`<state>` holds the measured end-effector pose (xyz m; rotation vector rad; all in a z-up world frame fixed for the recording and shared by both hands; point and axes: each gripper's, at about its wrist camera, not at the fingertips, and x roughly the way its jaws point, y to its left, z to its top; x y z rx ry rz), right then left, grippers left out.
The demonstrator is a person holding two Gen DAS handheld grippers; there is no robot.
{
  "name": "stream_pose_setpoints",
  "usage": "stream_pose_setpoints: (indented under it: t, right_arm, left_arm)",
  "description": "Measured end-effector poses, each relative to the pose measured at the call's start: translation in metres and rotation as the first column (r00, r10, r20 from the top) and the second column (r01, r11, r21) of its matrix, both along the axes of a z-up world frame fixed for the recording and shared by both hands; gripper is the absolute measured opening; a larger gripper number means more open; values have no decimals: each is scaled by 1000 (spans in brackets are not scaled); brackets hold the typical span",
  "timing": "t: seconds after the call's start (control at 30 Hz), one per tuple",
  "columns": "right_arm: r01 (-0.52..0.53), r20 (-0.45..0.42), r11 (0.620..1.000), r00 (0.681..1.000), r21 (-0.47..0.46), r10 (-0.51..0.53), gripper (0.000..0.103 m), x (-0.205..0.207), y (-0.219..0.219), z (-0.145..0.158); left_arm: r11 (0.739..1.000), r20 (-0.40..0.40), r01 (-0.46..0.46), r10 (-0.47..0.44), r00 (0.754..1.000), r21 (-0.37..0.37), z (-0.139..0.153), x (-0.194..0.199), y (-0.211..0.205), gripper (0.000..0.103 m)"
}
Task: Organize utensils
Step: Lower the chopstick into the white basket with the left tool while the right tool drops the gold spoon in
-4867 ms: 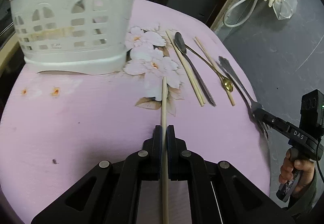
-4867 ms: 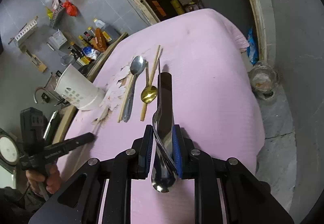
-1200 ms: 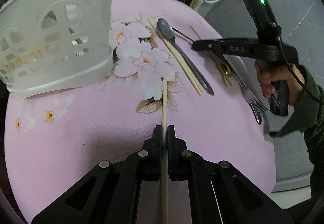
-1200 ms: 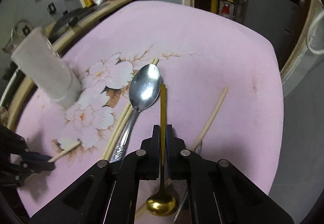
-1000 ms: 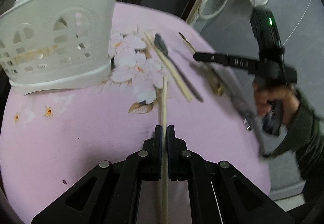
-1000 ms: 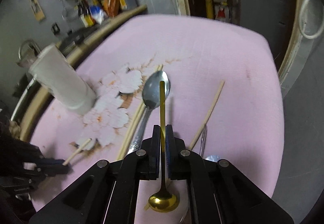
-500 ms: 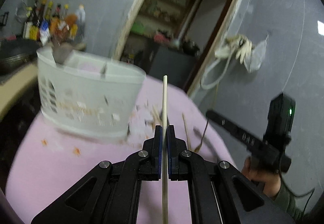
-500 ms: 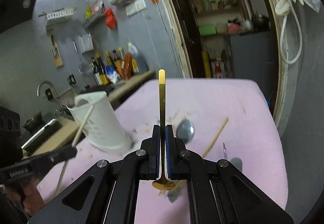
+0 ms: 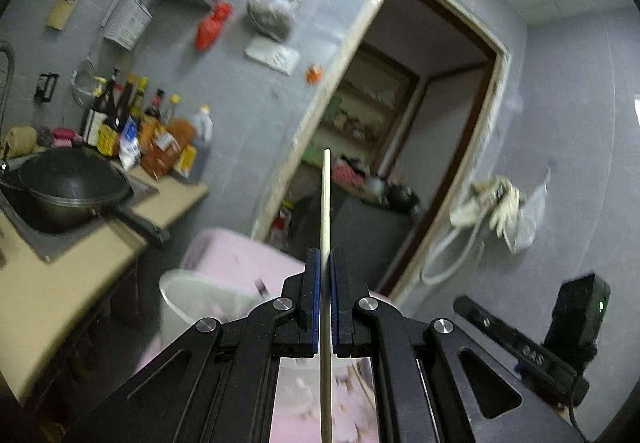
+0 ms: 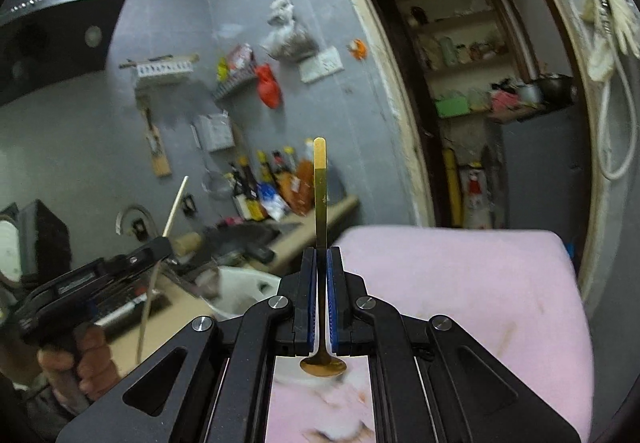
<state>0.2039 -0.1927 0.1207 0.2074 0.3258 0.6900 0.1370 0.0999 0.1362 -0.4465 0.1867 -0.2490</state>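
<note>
Clamped jaws of the left gripper (image 9: 324,267) pinch a pale chopstick (image 9: 325,203), and the right gripper (image 10: 321,263) is clenched on a gold spoon (image 10: 320,179), handle pointing forward. Both utensils are held in the air above the near edge of the pink table (image 10: 460,275). A white utensil basket (image 9: 192,303) stands on the table below the left gripper.

Pink floral tablecloth (image 10: 460,283) covers table; white utensil basket (image 9: 200,303) stands on it.
</note>
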Motion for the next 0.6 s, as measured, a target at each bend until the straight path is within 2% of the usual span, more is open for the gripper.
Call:
stream_pose_setpoints:
  t: [0.13, 0.27, 0.47, 0.6]
  right_arm:
    - [-42, 40, 999, 998, 24, 41, 3, 5, 23, 14]
    - [-67, 75, 998, 995, 21, 66, 3, 12, 50, 21]
    - [-58, 94, 998, 994, 11, 57, 3, 25, 72, 9]
    - [-50, 46, 999, 998, -1, 50, 3, 40, 79, -10]
  left_arm:
    - [998, 54, -59, 61, 997, -28, 11, 14, 33, 3]
    - [988, 116, -145, 149, 982, -43, 16, 36, 63, 3]
    - [977, 155, -206, 212, 965, -51, 3, 67, 77, 3]
    - [973, 161, -232, 232, 959, -21, -14, 79, 72, 3]
